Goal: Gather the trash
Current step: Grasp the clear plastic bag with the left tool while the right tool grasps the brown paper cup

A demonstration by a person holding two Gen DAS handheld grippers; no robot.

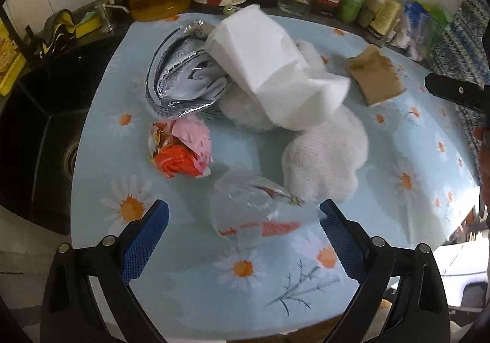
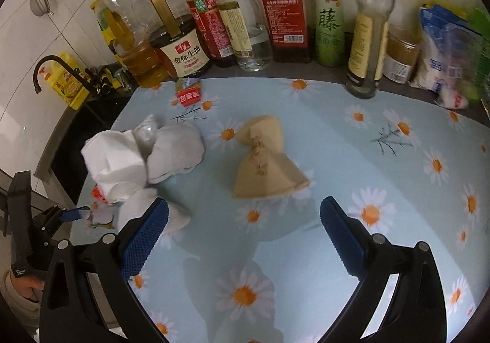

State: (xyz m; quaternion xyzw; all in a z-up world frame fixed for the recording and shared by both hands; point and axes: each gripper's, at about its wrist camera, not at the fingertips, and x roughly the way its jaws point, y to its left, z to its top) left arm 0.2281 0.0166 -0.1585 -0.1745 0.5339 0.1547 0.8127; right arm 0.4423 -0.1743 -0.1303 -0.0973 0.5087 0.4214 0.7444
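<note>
Nearest the left wrist camera, the left gripper [image 1: 244, 222] is spread wide, its blue pads flanking a clear plastic wrapper [image 1: 254, 208] near the front edge of the daisy-print tablecloth [image 1: 398, 144]; neither pad visibly touches it. The wrapper's red stripe runs crosswise between the fingers. The right gripper [image 2: 244, 222] is equally spread and holds nothing, with a tan folded paper [image 2: 266, 168] lying mid-cloth ahead, its long axis angled toward the bottles [image 2: 288, 12] along the back edge.
</note>
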